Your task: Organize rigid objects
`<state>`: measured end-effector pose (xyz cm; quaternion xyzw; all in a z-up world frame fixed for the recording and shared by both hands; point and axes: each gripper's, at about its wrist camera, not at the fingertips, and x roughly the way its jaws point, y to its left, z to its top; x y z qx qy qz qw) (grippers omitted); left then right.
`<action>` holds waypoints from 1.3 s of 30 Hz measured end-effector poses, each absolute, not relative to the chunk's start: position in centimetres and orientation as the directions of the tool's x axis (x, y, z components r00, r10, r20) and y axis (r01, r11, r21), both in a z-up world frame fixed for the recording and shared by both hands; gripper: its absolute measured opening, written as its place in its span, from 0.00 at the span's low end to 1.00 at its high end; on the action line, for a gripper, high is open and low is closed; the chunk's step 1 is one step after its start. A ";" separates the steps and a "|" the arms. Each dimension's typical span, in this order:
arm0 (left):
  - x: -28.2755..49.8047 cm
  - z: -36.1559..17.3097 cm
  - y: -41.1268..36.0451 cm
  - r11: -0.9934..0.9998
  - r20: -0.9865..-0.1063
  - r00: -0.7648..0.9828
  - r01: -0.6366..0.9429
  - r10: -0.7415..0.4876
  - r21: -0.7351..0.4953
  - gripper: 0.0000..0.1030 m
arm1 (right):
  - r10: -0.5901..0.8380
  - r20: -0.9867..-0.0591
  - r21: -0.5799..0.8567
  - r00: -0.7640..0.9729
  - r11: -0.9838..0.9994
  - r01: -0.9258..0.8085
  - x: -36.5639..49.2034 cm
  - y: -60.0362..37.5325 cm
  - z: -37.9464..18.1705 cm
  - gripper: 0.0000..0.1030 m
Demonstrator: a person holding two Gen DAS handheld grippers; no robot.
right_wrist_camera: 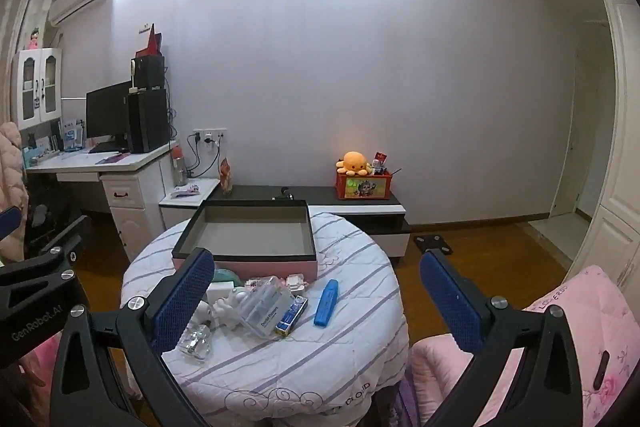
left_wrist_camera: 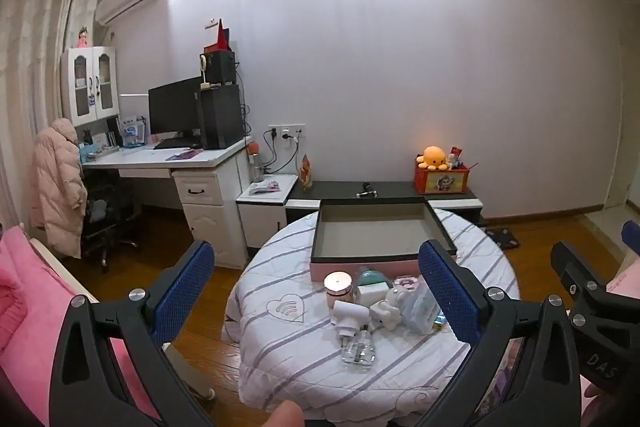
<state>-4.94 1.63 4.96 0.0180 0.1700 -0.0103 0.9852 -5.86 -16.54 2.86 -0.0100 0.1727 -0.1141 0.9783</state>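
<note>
Left gripper [left_wrist_camera: 316, 291], right gripper [right_wrist_camera: 316, 301]: jaws apparently wide.

Both wrist views look forward and slightly down, sharing the round table [left_wrist_camera: 280, 359] and open box [right_wrist_camera: 244, 259].

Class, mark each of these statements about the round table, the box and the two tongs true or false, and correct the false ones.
1. The pink box holds nothing. True.
2. The blue marker lies inside the box. False: it lies on the tablecloth, in front of the box.
3. The left tongs grip the glass bottle. False: they are open, holding nothing.
4. The right tongs are open. True.
5. The orange plush octopus sits on a red box. True.
</note>
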 end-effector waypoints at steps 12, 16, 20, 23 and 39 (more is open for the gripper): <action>-5.3 5.3 1.7 0.999 -0.323 0.946 0.009 0.004 0.040 1.00 | -0.229 -0.309 -0.060 0.923 0.973 0.221 -6.2 -16.1 3.7 1.00; -5.0 5.1 1.7 0.999 -0.322 0.947 0.004 0.008 0.036 1.00 | -0.225 -0.305 -0.064 0.925 0.974 0.216 -6.0 -16.0 4.1 1.00; -4.8 5.1 1.7 0.999 -0.324 0.946 0.003 0.010 0.038 1.00 | -0.223 -0.305 -0.061 0.926 0.975 0.215 -5.8 -16.2 4.1 1.00; -4.9 5.0 1.7 0.999 -0.325 0.946 0.002 0.009 0.033 1.00 | -0.222 -0.309 -0.059 0.925 0.975 0.214 -5.6 -16.2 4.1 1.00; -3.9 4.7 1.3 0.999 -0.343 0.939 0.018 -0.005 0.034 1.00 | -0.223 -0.329 -0.042 0.917 0.974 0.222 -4.9 -16.9 4.0 1.00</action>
